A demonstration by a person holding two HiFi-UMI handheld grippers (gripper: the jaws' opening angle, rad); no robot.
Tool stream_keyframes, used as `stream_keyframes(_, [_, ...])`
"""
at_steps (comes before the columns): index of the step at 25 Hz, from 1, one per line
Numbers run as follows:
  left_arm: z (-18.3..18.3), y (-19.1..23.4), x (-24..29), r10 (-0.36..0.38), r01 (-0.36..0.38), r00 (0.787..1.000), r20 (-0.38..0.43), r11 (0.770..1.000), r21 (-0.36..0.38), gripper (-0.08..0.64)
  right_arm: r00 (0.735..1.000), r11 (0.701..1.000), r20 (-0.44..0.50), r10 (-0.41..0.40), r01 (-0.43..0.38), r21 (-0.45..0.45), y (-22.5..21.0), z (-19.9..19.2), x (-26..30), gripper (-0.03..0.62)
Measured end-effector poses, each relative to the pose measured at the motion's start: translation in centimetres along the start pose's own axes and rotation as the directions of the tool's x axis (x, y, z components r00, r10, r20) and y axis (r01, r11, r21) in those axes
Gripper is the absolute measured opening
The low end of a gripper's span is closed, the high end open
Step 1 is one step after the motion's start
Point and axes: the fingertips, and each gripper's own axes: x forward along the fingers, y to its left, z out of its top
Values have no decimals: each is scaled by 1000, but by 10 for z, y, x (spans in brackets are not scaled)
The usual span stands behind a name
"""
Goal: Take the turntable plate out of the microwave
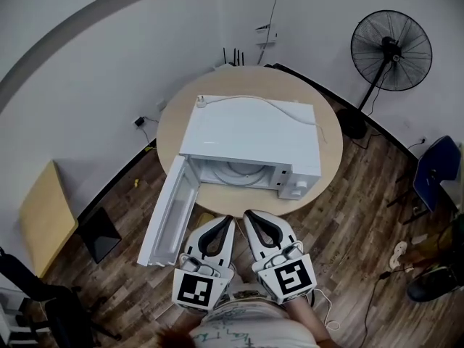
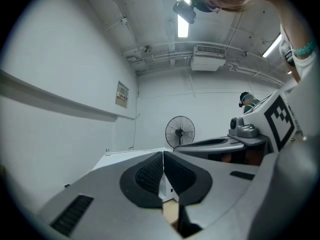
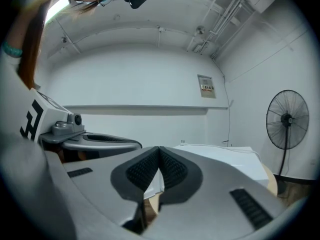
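Observation:
A white microwave (image 1: 250, 140) stands on a round wooden table (image 1: 330, 133) with its door (image 1: 168, 212) swung open to the left. Inside the cavity the pale turntable plate (image 1: 239, 171) lies flat. My left gripper (image 1: 226, 220) and right gripper (image 1: 248, 214) are side by side just in front of the table's near edge, both shut with nothing between their jaws. In the left gripper view the closed jaws (image 2: 163, 156) point level at the microwave (image 2: 125, 156). In the right gripper view the shut jaws (image 3: 159, 151) also face the microwave's top (image 3: 220, 154).
A standing fan (image 1: 390, 53) is at the right behind the table. A cable (image 1: 283, 107) lies across the microwave's top. A blue chair (image 1: 437, 167) sits at the far right, a yellow board (image 1: 45, 216) at the left. The floor is dark wood planks.

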Motion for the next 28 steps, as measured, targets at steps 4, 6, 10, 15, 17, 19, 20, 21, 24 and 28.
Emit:
stream_keyframes(4, [-3,20,3,-33,34,999,2,999,-12,15,1000,1000,-9,-24,24,12,5,-3,20,-9])
stream_keyframes(6, [-5,28,4,-49,49,999,4,999,-18,15,999,999,-14,-38,38,12,7,-5,28,-9])
stream_keyframes(10, [-10,39,8,-82,82,997,5,996,-26,15,996,996,-22,-85,85,-14,3,-7,38,-9])
stream_keyframes(15, [-12,45,15,-100,100,995,-1,995,-30,15,992,993,-44,-115,115,-6,-4,-12,45,-9])
stream_keyframes(17, [-12,47,19,-107,107,994,-4,994,-27,15,991,992,-45,-126,125,-15,-11,-11,47,-9])
stream_keyframes(19, [-11,47,25,-111,110,994,-7,994,-21,15,991,992,-45,-125,125,-14,-17,-10,51,-9])
stream_keyframes(20, [-10,48,29,-110,110,994,-7,994,-23,15,992,993,-43,-118,118,-6,-20,-9,53,-9])
stream_keyframes(21, [-9,49,33,-107,107,994,-4,994,-28,15,993,994,-39,-108,108,3,-22,-9,56,-9])
stream_keyframes(24, [-5,53,47,-90,90,996,7,995,-44,15,996,996,-31,-86,86,10,-33,-6,65,-9])
stream_keyframes(28, [3,58,73,-60,61,998,9,997,-38,15,997,998,-25,-68,69,4,-57,-1,76,-9])
